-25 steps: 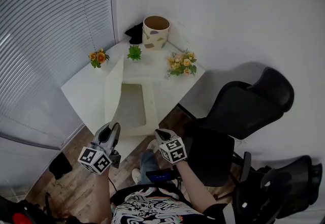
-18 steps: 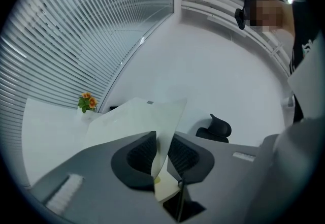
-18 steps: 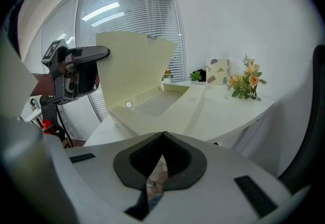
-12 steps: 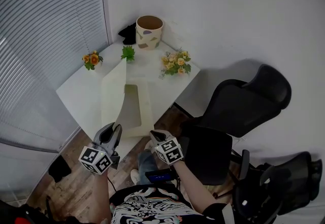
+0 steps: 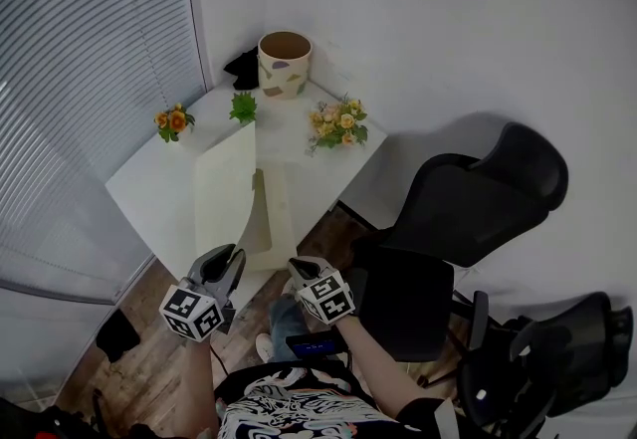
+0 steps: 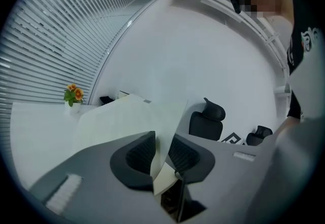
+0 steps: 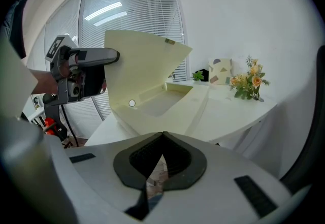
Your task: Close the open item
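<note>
A cream box (image 5: pixel 282 205) lies on the white table (image 5: pixel 149 190), and its lid (image 5: pixel 225 186) stands raised and tilts over the base. In the left gripper view the thin lid (image 6: pixel 119 121) runs between the pads of my left gripper (image 6: pixel 161 153). Those jaws are opening, and I see gaps beside the lid. From the head view, the left gripper (image 5: pixel 231 259) sits at the lid's near corner. The right gripper view shows the lid (image 7: pixel 144 60), the box's hollow base (image 7: pixel 170 100) and the left gripper (image 7: pixel 109 56) at the lid's edge. My right gripper (image 7: pixel 162 139) (image 5: pixel 296 266) is shut and empty, short of the table.
A speckled vase (image 5: pixel 284 62), a small green plant (image 5: pixel 242 107), an orange flower pot (image 5: pixel 171 118) and a bouquet (image 5: pixel 336 123) stand along the table's far side. A black office chair (image 5: pixel 478 208) is at the right. Window blinds (image 5: pixel 80 79) fill the left.
The lid has swung to the right and covers more of the base than before. Both grippers have shifted slightly with it.
</note>
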